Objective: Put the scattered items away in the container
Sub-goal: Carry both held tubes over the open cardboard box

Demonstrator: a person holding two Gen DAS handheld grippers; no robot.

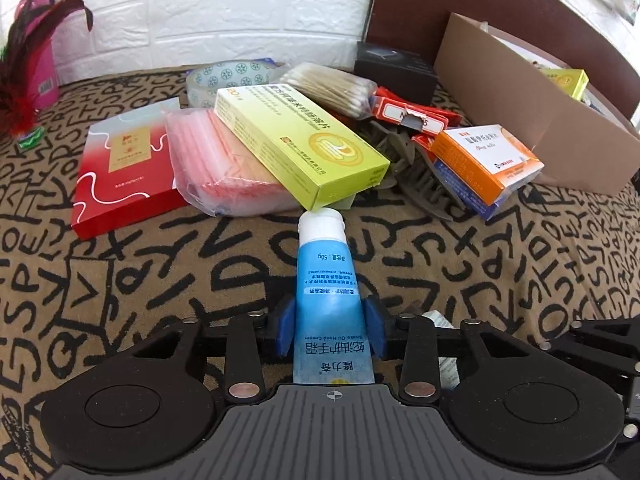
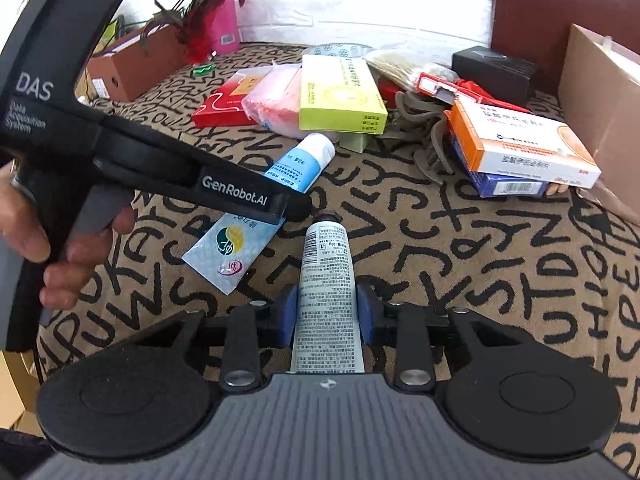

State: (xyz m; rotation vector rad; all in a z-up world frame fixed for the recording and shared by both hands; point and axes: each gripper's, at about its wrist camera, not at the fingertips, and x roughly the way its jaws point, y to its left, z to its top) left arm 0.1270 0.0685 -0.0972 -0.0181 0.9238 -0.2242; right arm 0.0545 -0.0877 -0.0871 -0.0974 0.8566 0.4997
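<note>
My left gripper [image 1: 330, 330] is shut on a blue hand cream tube [image 1: 326, 280] with a white cap, which lies on the patterned cloth; the tube also shows in the right wrist view [image 2: 298, 166]. My right gripper [image 2: 327, 312] is shut on a white tube [image 2: 327, 280] with a black cap, close beside the left gripper's body [image 2: 192, 168]. The brown cardboard box [image 1: 520, 92] stands open at the right. In front of it lies a pile: a yellow-green box [image 1: 296, 140], a pink packet [image 1: 216, 164], a red box [image 1: 120, 164], an orange-and-white box [image 1: 484, 156].
Cotton swabs [image 1: 328, 84], a tape roll [image 1: 228, 76], a grey hair claw [image 1: 408, 168], a red card holder [image 1: 412, 116] and a black box [image 1: 396, 68] lie behind the pile. A pink bag with red feathers [image 1: 36, 60] stands at the far left by the white wall.
</note>
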